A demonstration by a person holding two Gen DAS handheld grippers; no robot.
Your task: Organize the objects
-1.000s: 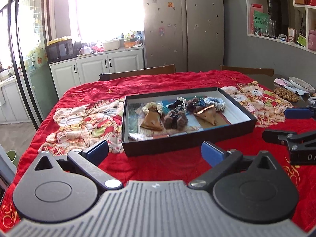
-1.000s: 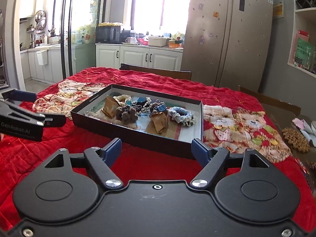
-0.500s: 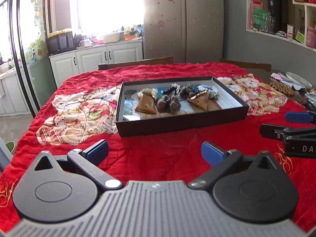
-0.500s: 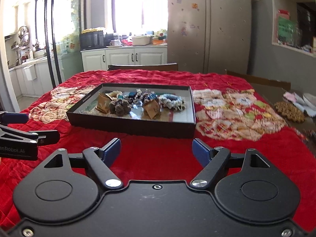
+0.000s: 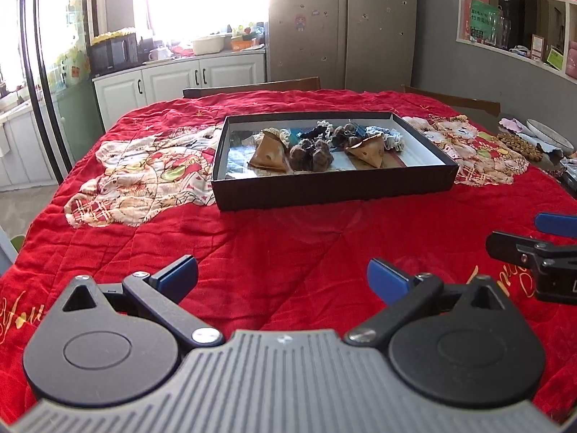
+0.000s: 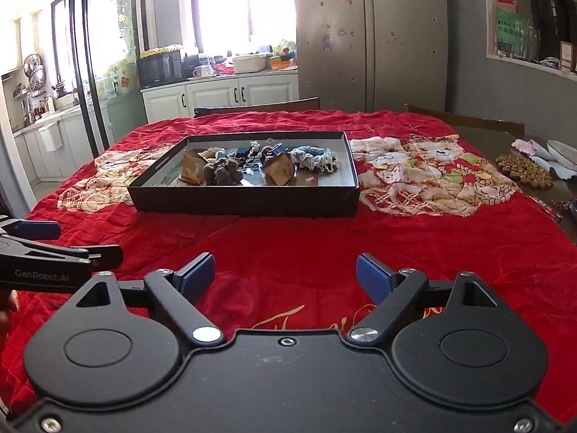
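Note:
A shallow black box [image 5: 335,187] [image 6: 245,202] lies in the middle of the red quilt [image 5: 288,238]. Inside it are two tan triangular pouches [image 5: 268,153] [image 6: 279,169], dark fuzzy scrunchies [image 5: 312,155] [image 6: 221,173] and a pale blue frilly scrunchie [image 6: 315,157]. My left gripper [image 5: 281,279] hovers over the quilt in front of the box, open and empty. My right gripper [image 6: 285,276] also sits short of the box, its jaws still opening with nothing between them. Each gripper shows at the edge of the other's view.
Wooden chair backs [image 5: 252,88] stand behind the table. At the right edge lie a brown beaded mat [image 6: 524,171] and a plate [image 6: 562,151]. Cartoon cat patches [image 6: 425,176] decorate the quilt. Cabinets and a fridge [image 6: 371,36] line the far wall.
Both grippers have drawn back and sunk a little, so the box looks smaller and farther. The right gripper's fingers have spread wider and its view has levelled out.

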